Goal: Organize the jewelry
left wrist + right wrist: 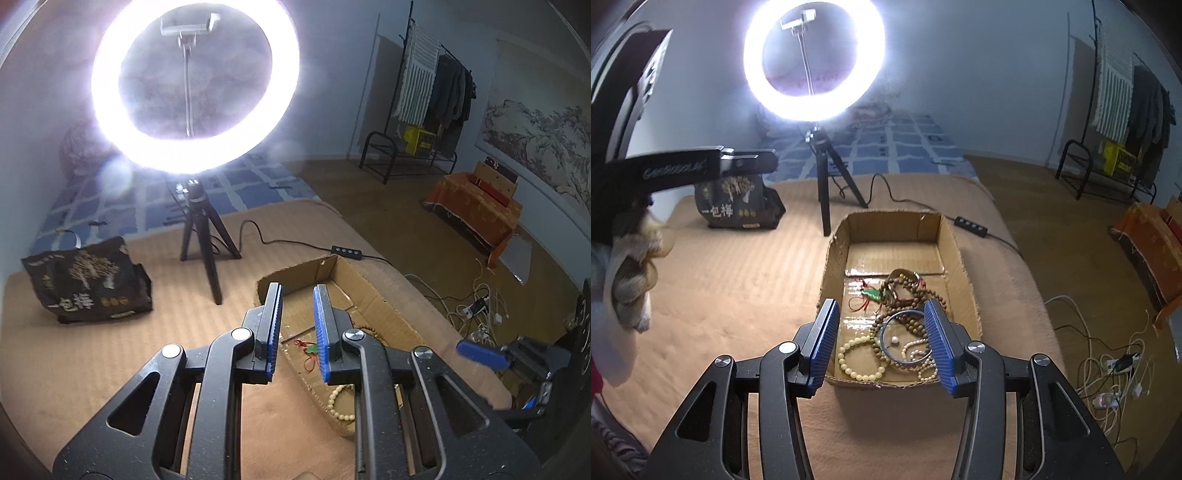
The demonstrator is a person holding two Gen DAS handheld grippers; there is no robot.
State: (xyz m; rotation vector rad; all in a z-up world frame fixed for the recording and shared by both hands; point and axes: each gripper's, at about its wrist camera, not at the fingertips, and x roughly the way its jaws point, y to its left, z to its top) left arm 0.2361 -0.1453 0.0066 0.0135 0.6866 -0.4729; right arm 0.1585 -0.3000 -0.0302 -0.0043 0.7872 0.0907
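Above the cardboard box (955,254), both grippers hang empty: left gripper (297,332) narrowly parted, right gripper (881,345) spread wider. Jewelry (905,314) lies heaped inside the box; tangled strands risk lifting together when one is pinched.

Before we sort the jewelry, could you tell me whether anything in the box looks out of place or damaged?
The jewelry lies in a tangled heap in the cardboard box: brown bead strands overlap the blue bangle and pale bracelets. The box's cut rim is ragged. Nothing has spilled outside.
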